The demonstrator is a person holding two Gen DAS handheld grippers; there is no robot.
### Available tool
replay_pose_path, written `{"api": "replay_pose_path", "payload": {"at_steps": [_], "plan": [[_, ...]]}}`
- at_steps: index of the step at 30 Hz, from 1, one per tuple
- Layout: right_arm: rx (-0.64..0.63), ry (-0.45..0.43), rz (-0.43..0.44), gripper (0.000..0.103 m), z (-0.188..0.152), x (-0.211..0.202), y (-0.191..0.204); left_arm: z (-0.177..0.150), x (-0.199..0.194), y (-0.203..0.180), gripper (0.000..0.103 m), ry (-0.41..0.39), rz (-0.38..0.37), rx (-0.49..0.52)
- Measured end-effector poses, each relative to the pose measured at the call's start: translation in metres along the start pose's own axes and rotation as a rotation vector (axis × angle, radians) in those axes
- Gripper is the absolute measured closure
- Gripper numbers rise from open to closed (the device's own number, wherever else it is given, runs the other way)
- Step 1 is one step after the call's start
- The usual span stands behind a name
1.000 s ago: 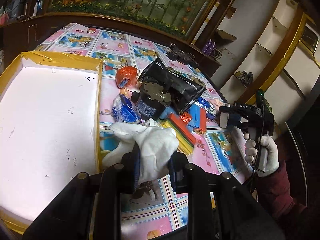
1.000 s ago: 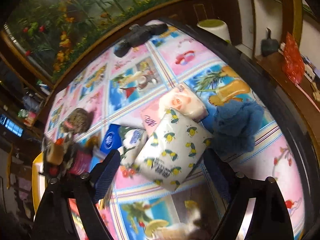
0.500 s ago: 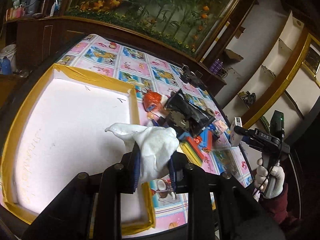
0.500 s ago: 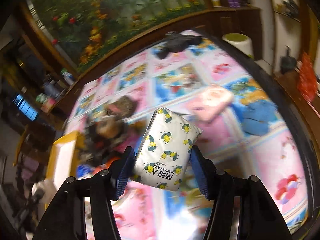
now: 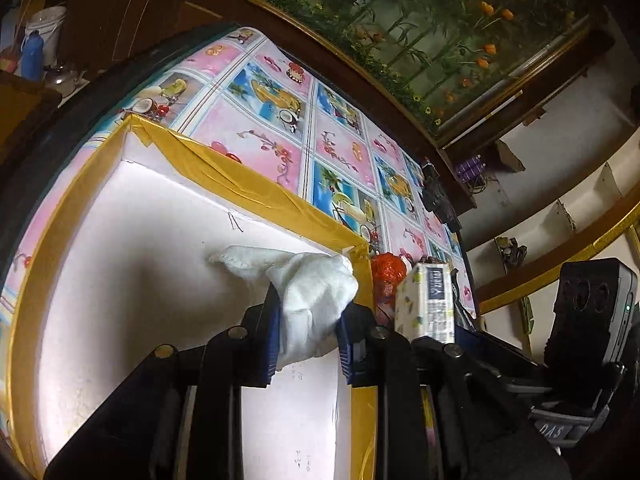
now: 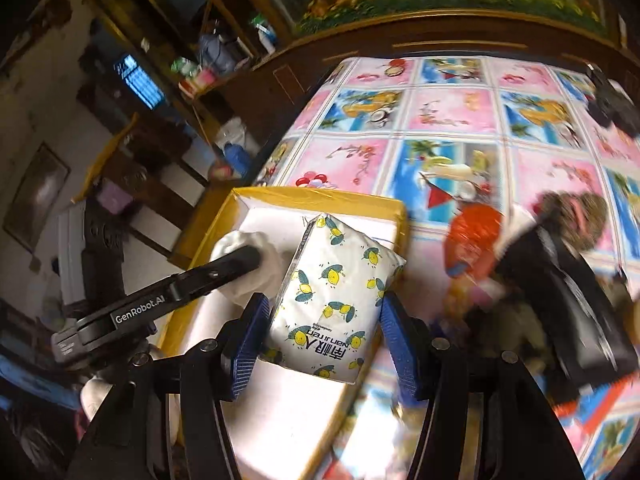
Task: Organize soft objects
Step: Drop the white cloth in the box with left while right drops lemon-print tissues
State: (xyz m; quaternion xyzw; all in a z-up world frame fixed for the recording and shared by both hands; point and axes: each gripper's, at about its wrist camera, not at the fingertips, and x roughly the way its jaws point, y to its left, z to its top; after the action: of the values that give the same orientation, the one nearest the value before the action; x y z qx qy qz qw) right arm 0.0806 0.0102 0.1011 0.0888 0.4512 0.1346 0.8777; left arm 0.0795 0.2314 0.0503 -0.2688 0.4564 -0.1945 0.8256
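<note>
My left gripper is shut on a white cloth, which hangs over the white floor of a yellow-rimmed box. My right gripper is shut on a tissue pack with a lemon print, held above the near right corner of the same box. In the left wrist view the tissue pack sits just right of the cloth, beyond the box rim. In the right wrist view the left gripper and its cloth lie just left of the pack.
A red crinkly bag and a black pouch lie in a heap right of the box on the fruit-print tablecloth. A dark object sits at the far table edge. Wooden cabinets ring the table.
Both grippers swept left from the heap to the box. The right one closed on the tissue pack, lifted it off the table and rolled. The cloth stayed in the left grip.
</note>
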Motion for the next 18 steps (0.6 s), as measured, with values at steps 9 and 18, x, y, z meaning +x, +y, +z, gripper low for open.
{"api": "replay_pose_path", "payload": {"at_steps": [9, 18], "plan": [[-0.074, 0.014, -0.146, 0.042, 0.024, 0.061, 0.024, 0.010, 0.018, 0.022, 0.043, 0.009, -0.122, -0.126], [-0.078, -0.079, -0.166, 0.032, 0.012, 0.027, 0.027, 0.004, -0.007, 0.016, 0.039, -0.006, -0.116, -0.147]]}}
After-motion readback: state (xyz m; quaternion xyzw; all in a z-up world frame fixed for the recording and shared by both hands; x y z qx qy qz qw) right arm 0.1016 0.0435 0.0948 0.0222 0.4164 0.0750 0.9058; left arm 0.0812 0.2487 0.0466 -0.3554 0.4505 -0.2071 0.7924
